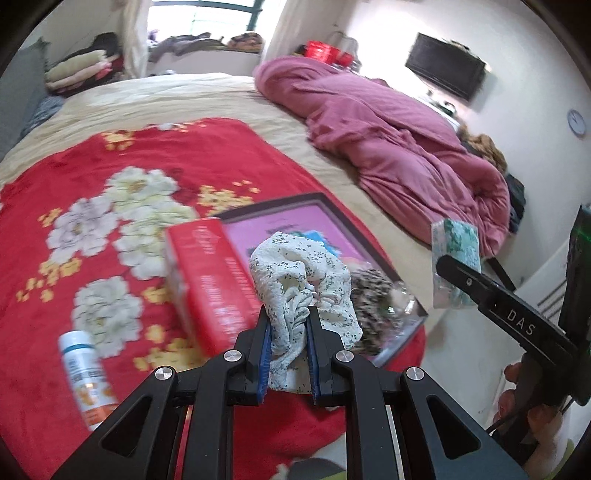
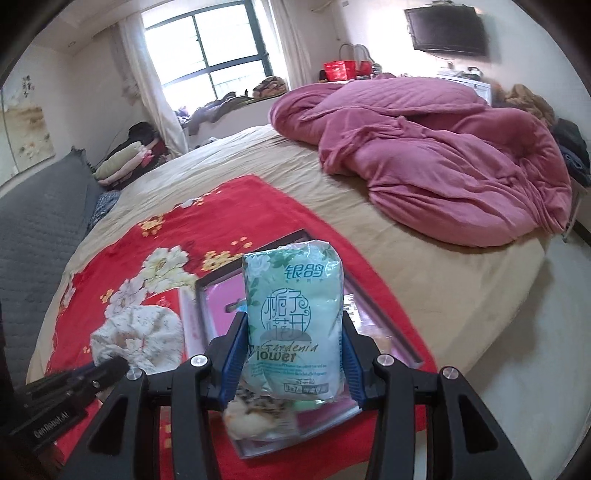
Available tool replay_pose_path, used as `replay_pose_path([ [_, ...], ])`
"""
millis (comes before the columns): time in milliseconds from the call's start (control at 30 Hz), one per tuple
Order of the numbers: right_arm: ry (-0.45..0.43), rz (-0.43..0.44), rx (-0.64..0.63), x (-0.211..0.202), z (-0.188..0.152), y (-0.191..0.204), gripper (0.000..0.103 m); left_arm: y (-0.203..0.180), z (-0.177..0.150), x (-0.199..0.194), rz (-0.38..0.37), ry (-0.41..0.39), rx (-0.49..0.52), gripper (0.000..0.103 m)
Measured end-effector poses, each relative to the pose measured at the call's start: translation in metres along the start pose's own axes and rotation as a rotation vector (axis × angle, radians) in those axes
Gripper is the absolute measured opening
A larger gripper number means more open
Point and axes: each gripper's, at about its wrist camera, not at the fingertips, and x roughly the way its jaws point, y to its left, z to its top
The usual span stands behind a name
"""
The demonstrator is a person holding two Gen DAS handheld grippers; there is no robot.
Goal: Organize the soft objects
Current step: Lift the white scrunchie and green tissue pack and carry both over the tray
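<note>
Left wrist view: the left gripper is clamped tight on a bunched floral cloth, held above the tray at 12 o'clock. At 3 o'clock the right gripper carries the tissue pack. In the right wrist view that pack sits firmly between the right gripper's blue pads, over the tray. Best to bring both loads down level into the tray's free space, letting go only once each one rests. Beyond, at 10 o'clock, lies the red blanket.

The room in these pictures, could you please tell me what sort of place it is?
Most likely a home bedroom: a wide bed with a crumpled pink quilt, a wall-mounted television, and folded clothes stacked nearby.
</note>
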Motion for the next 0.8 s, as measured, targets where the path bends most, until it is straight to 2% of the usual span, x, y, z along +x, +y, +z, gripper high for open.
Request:
replay_pose_path([
  [233, 0.009, -0.012, 0.017, 0.008, 0.007, -0.029, 0.047, -0.039, 0.0, 0.036, -0.029, 0.048, 0.06, 0.017],
  [467, 0.018, -0.013, 0.004, 0.025, 0.014, -0.036, 0.047, -0.05, -0.001, 0.064, -0.03, 0.094, 0.083, 0.017],
  [633, 0.031, -0.015, -0.014, 0.048, 0.024, -0.035, 0.047, -0.049, -0.002, 0.079, -0.021, 0.115, 0.087, 0.017],
  [800, 0.111, 0.002, -0.039, 0.093, 0.036, -0.033, 0.047, -0.048, -0.002, 0.09, -0.012, 0.13, 0.092, 0.017],
])
